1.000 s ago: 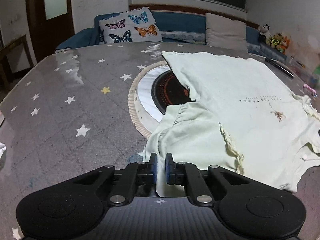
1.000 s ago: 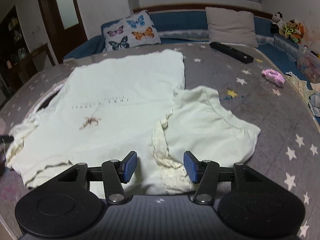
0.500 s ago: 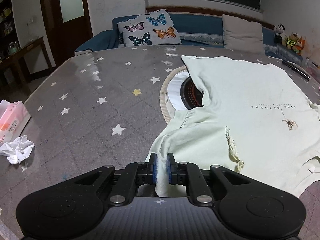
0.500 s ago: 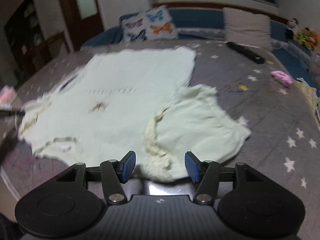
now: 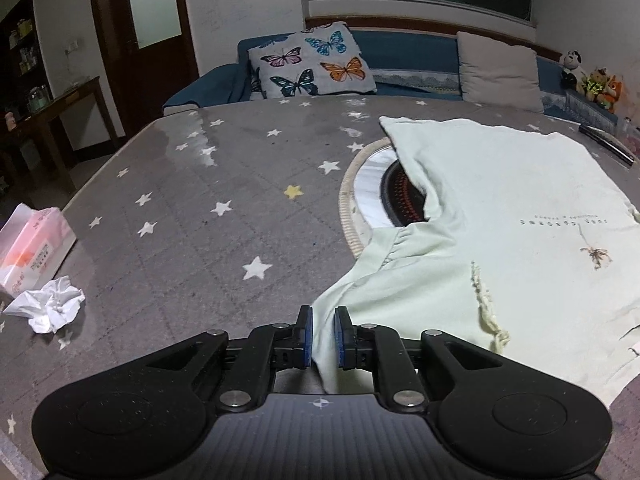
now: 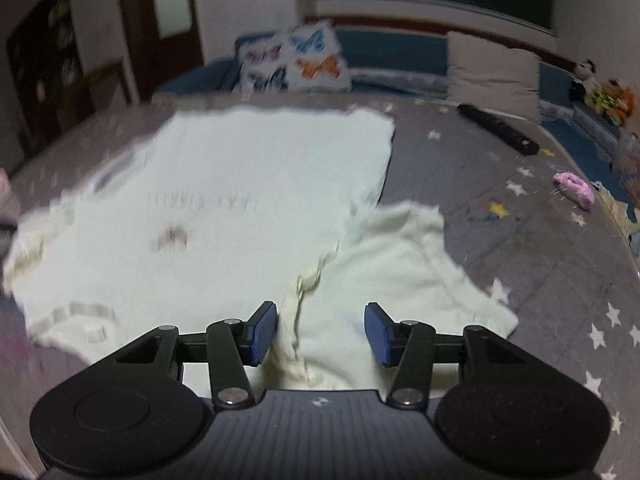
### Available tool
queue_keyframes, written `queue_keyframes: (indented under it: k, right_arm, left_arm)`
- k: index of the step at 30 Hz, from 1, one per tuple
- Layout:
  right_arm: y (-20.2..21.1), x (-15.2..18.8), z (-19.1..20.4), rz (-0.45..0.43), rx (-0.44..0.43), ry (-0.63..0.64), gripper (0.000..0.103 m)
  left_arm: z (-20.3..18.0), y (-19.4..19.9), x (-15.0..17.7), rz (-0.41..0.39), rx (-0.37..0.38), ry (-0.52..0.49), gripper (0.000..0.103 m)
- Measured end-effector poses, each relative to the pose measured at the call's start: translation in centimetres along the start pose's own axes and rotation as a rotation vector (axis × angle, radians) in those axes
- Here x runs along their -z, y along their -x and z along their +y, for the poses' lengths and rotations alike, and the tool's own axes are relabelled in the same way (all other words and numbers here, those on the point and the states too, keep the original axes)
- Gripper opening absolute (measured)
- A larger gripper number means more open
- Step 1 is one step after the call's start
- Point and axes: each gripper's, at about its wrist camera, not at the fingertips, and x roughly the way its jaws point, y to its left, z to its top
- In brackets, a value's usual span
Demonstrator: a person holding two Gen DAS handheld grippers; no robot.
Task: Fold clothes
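On the starred table [image 5: 192, 216], the soft, limp shirt [image 5: 520, 208] lay flat, left gripper [image 5: 323, 338] clamped on its near sleeve edge, right gripper [image 6: 320, 334] apart above the other sleeve.

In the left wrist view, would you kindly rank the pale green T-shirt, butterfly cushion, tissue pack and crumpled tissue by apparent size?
1. Pale green T-shirt, by far the largest.
2. Butterfly-print cushion.
3. Pink tissue pack and crumpled white tissue look similar; the pack is cut off at the frame edge, so no ranking.
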Motion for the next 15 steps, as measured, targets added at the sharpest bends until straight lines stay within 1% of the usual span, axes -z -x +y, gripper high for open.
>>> queue_keyframes:
  k: [3,6,10,15]
  right_arm:
    - [0.5,1.2,0.4,0.039,-0.006,0.040,0.050]
    - [1.3,1.2,0.2,0.059,-0.010,0.052,0.049]
    - [1.3,-1.2,-0.9,-0.003,0.005,0.007,0.049]
    - [-1.3,-4.8,-1.7,-0.063,-0.047,-0.055,0.045]
  left_arm:
    - [0.5,-0.1,0.0,0.001,-0.020,0.011,0.021]
    - [0.5,0.1,-0.5,-0.015,-0.029,0.010,0.021]
    - [-0.3,0.5,-1.6,-0.052,0.000,0.002,0.021]
    - [-2.5,0.3,-2.9,-0.075,0.065,-0.014,0.021]
